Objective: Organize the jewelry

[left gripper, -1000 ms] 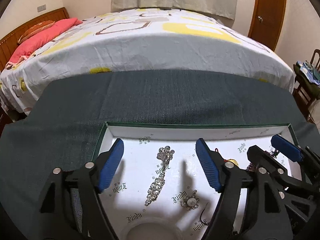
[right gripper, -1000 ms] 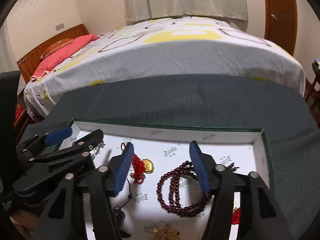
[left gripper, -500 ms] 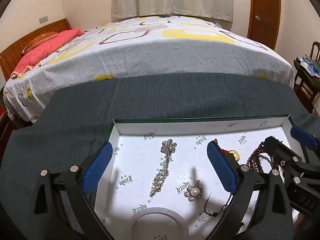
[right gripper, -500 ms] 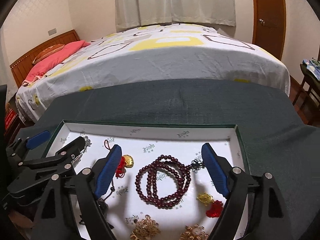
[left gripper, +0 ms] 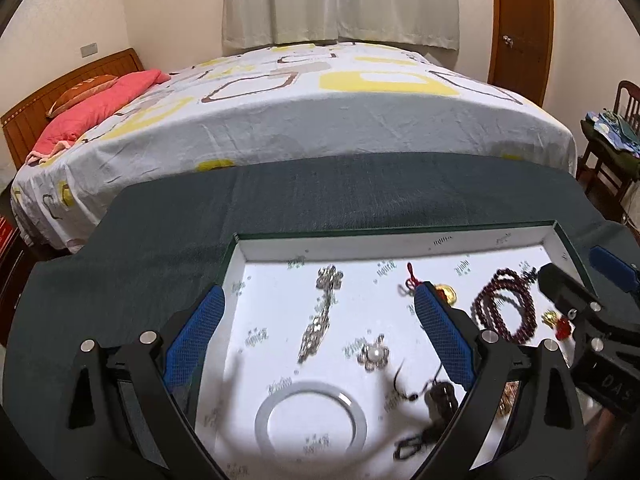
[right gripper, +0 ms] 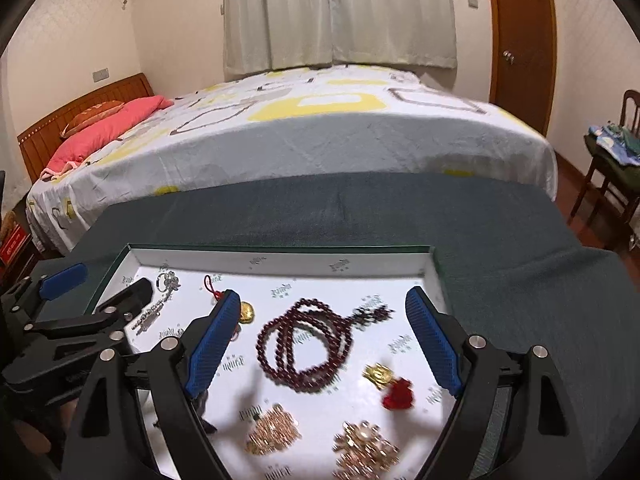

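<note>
Left gripper (left gripper: 316, 328): jaws wide apart, holding nothing — above the tray.
Right gripper (right gripper: 322, 332): jaws spread wide, empty, over the dark red bead bracelet (right gripper: 306, 344).
Tray (left gripper: 400, 242): white inside, green rim, on dark cloth.
Jewelry: silver brooch (left gripper: 320, 312) at 12 o'clock of the white ring (left gripper: 310, 418); pearl flower (left gripper: 374, 356) at 2 o'clock.

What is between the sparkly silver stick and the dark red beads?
In the right wrist view, a red knot charm with a gold piece lies between the silver brooch and the bead necklace.
</note>
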{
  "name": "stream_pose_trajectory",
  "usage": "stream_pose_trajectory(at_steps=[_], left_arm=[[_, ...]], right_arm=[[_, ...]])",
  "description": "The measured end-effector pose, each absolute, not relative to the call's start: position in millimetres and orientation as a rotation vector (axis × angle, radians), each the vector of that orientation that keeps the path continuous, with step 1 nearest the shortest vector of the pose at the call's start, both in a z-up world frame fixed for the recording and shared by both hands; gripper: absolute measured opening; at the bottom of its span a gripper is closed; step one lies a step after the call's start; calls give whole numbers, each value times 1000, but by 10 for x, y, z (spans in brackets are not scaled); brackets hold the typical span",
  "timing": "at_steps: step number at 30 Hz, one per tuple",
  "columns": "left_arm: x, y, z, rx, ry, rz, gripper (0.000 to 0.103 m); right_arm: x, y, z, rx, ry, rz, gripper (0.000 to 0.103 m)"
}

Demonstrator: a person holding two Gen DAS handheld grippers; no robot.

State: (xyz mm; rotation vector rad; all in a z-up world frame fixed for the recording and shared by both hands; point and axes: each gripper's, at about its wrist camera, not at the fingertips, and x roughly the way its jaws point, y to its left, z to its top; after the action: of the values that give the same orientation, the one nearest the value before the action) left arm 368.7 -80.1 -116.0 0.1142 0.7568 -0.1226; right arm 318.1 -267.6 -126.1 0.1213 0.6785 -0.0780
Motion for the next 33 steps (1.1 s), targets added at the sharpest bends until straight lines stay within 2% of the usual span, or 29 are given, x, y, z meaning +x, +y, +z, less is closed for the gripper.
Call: stream_pose_trajectory(at_steps=[9,22,33], left_arm=[[3053,-632,-963,64,757,-90,94],[1689,-325,-139,44,617,-20,99],[611,-21,422,-1,499,43,99]], right_arm=[[2610,-2730,-1157,131,683,-100,82],[1365,-2703,-402,107,557,-45,82],[509,-2640,125,74,427,-19,84]])
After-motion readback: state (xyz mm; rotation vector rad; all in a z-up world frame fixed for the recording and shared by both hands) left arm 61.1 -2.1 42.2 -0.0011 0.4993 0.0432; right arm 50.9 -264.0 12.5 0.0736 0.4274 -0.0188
